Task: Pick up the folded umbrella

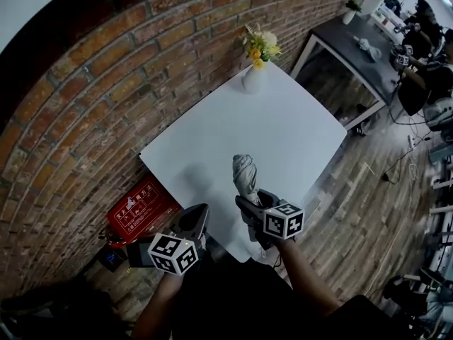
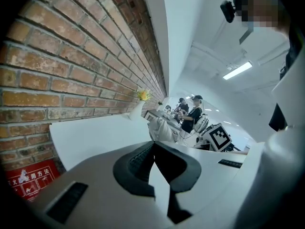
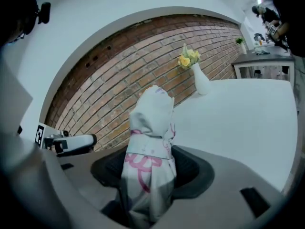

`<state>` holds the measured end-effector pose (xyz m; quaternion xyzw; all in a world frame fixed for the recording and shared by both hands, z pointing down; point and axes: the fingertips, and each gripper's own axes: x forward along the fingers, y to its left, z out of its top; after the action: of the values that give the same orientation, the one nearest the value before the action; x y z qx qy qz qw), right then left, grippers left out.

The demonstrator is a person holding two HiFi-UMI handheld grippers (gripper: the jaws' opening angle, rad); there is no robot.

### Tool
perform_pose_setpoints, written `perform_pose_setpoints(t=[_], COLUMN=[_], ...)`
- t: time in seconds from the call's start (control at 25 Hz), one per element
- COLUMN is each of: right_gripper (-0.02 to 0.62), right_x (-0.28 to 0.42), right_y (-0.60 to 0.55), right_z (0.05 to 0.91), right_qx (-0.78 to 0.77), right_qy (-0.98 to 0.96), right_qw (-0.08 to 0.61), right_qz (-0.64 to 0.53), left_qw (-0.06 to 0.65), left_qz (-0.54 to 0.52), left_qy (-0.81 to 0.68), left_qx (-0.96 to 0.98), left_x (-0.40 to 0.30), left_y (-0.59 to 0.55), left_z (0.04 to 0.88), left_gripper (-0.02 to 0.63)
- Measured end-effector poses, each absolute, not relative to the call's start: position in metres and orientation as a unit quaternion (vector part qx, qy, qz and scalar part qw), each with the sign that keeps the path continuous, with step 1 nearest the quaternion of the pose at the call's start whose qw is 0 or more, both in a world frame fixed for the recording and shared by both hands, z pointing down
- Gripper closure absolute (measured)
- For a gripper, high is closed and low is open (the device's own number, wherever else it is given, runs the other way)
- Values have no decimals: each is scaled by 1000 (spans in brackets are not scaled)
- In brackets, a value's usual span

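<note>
Two marker cubes, one on each set of tongs, carry black-and-white square codes and no letters. One red box (image 1: 138, 207) low against the brick wall (image 1: 85, 105), left of the desk (image 1: 297, 133), bears white characters too small to read. One umbrella (image 1: 245, 176), folded, of pale fabric with a pink looping print and a strap round its middle, is clamped between the jaws of the right tongs (image 1: 249, 205). It is held over the desk's near edge, with its free end pointing away toward the wall. Left tongs (image 1: 195, 222): jaws pressed together with nothing between them, held just left of the right tongs by the desk's near corner. One white vase (image 1: 253, 78) stands at the desk's far corner by the wall and holds yellow and white flowers (image 1: 260, 46). The desk is square with a plain white top, and the vase is the only thing standing on it. The wall is red-brown brick with pale joints. The floor (image 1: 354, 211) is grey-brown planks with cables running across it at the right. One dark-topped table (image 1: 354, 44) stands beyond the desk and carries a small potted plant (image 1: 351, 7) and a pale object that cannot be made out. Several people sit or stand at the far right of the room. The left gripper view shows a white ceiling with one strip light (image 2: 237, 70).
</note>
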<state>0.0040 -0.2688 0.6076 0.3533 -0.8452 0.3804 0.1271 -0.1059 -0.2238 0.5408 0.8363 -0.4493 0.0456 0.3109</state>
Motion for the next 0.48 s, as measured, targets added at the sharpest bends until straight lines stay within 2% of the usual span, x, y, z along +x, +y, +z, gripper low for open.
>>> perform_pose_setpoints(t=[0.48], right_gripper=[327], right_x=[18], right_y=[-259], right_z=[551], right_qx=[351], right_qy=[-856], right_qw=[39], right_qz=[377], left_qw=[274], left_qz=[24], left_qy=[-438], left_qx=[856], left_x=[-93], left_y=[-232], left_z=[500], left_gripper=[592])
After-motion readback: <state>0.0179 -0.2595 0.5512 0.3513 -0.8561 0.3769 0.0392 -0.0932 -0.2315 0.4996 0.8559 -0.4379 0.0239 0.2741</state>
